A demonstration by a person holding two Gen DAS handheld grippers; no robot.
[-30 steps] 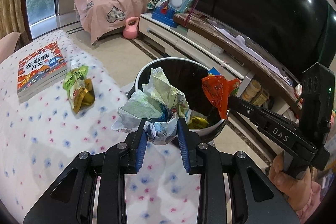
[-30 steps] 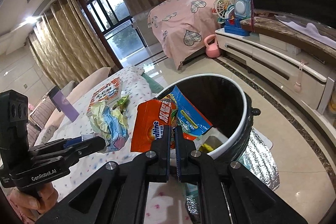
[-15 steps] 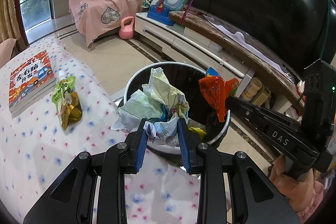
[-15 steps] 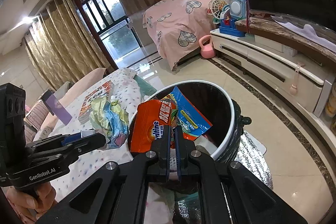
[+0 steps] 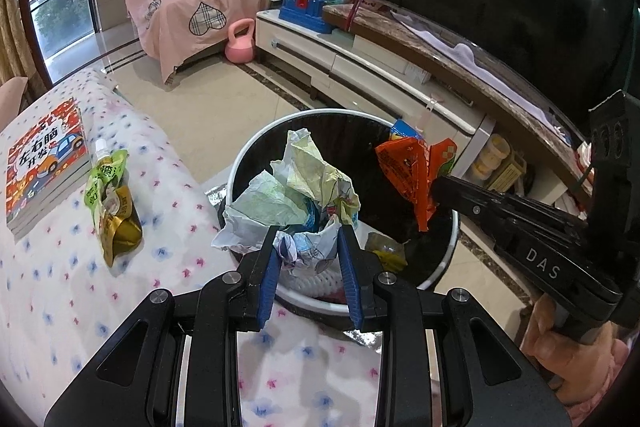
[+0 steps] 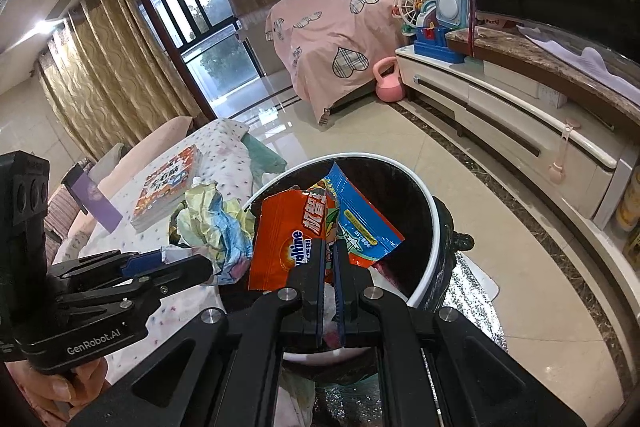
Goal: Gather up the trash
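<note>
Left wrist view only: a green and gold drink pouch with a white spout (image 5: pixel 110 205) lies on the white flower-print cloth (image 5: pixel 60 291), left of the round black bin with a white rim (image 5: pixel 240 163), a red picture book (image 5: pixel 44 163) farther left; yellow scraps sit inside the bin. Right wrist view only: gold curtains (image 6: pixel 92 75), a purple card (image 6: pixel 94 201) standing beyond the book, and silver foil (image 6: pixel 472 287) on the floor right of the bin. Left gripper (image 5: pixel 308 239) points steeply down at the bin's near rim, blue pads pinching a crumpled wad of pale green and blue printed paper (image 5: pixel 296 187) that stands over the bin's left side. Right gripper (image 6: pixel 328 255) comes in from the bin's right, tilted down, jaws pressed together on a bunch of flat snack wrappers, orange and blue (image 6: pixel 316 231), held above the bin's mouth. A hand (image 5: pixel 560 347) grips the right tool's handle; another hand (image 6: pixel 60 391) grips the left's.
</note>
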